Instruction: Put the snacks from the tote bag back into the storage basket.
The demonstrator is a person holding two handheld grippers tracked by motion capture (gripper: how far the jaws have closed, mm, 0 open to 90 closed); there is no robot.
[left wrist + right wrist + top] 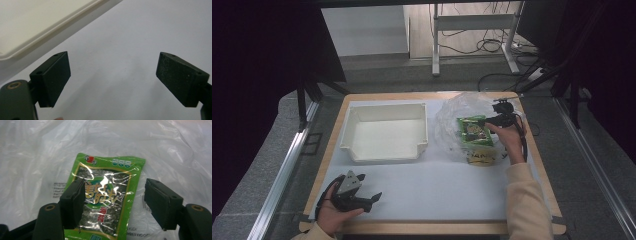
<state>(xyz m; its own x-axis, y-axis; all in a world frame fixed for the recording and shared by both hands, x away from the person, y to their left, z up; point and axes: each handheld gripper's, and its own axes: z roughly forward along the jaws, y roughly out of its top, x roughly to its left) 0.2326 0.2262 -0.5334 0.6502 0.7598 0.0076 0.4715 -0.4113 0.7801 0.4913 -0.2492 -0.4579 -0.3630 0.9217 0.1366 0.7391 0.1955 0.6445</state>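
A: As the high view looks down on the table (422, 200), the green packet (474, 131) lies flat at the right, on a crumpled clear plastic bag (452, 117), right of the white bin (384, 132). Its long axis runs from the near side of the table to the far side, tilted only a little.

B: And the right gripper (490, 121)?

A: It sits at the packet's right edge, in the person's right hand (509, 140). A yellow packet (481, 157) peeks out just below the green one. The left gripper (371, 197) rests low at the near left, well apart from all that.

B: Over to the left gripper view!

A: Both black pads stand wide apart over bare white tabletop, nothing between them. The bin's rim (50, 27) cuts across the upper left corner.

B: Now the right gripper view.

A: Here the green packet (107, 197) stands lengthwise, its top edge away from the camera and tilted slightly to the right. It is bright green with a gold-edged dark panel, gold lettering, a small red mark at the top left corner, and glossy film catching glare. The right gripper (113, 205) straddles it: jaws well parted, the left pad overlapping the packet's left edge, the right pad off its right edge. I see no squeeze on it.
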